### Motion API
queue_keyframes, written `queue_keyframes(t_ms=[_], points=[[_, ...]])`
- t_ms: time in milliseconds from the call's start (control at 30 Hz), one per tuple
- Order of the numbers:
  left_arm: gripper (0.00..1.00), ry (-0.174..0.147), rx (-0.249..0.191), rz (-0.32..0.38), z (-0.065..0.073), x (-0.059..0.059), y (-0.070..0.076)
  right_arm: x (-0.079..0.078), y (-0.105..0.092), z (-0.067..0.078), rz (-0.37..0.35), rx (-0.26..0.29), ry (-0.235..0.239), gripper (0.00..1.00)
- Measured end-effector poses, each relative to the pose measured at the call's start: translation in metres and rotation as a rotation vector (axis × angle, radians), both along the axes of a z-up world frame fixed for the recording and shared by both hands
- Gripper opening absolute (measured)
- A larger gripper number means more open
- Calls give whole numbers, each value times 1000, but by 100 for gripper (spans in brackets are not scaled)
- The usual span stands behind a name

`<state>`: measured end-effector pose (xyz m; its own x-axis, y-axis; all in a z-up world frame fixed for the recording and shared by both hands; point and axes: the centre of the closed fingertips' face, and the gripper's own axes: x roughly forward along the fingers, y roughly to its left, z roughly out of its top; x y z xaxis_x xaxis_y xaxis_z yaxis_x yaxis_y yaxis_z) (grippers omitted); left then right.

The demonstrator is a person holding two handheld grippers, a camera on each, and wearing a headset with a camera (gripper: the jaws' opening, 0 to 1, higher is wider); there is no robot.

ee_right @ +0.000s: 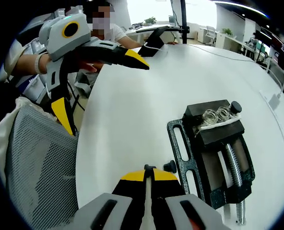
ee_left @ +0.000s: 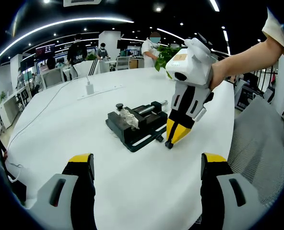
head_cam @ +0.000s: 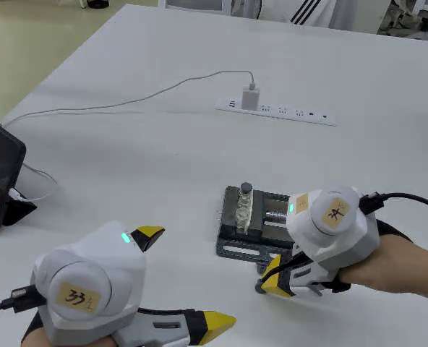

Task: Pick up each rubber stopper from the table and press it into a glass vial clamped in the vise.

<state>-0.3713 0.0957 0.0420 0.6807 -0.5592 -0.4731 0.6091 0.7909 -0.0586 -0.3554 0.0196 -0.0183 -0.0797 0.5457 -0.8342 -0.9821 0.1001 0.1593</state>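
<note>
Right gripper (head_cam: pixel 275 283) has its jaws together, tips down at the bench (head_cam: pixel 163 144) just off the near corner of the vise (head_cam: pixel 232 246). A small black piece (ee_right: pixel 169 166) sits right beside the tips and touching or nearly touching the vise base. It's probably a loose rubber stopper, but it's too small to be sure. I can't tell whether anything is nipped between the tips. Left gripper (head_cam: pixel 183 278) has its jaws wide apart and holds nothing, hovering low and well clear of the vise on the near left. The vise holds a row of glass vials (ee_right: pixel 216 114): the far one carries a black stopper (ee_right: pixel 235 106), and the two nearer mouths look open.

Risks, as judgement:
- The jaws are together next to the piece rather than around it, so any push forward would likely knock it under the vise base or roll it away. They need to open first.
- The piece is tight against the base, so one jaw may not fit on that side, giving a skewed pinch and a stopper that pops out.
- The vials sit close together, so an off-centre or tilted press could hit a neighbouring rim, chip the glass or dislodge the seated stopper.
- Pressing hard could slide the vise, as I see nothing fixing it to the bench.
</note>
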Motion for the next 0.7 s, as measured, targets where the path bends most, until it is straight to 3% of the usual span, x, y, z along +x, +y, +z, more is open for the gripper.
queue_keyframes(t_ms=[167, 400, 533, 700], points=[[90, -10, 2, -7, 2, 0, -1, 5, 3, 10, -129, 74, 73, 0], [85, -47, 6, -28, 9, 3, -6, 9, 11, 39, -331, 248, 256, 0], [80, -87, 5, -47, 17, 5, -11, 7, 18, 62, -444, 372, 406, 0], [65, -140, -6, -78, 30, 7, -18, 4, 26, 86, -552, 497, 580, 0]])
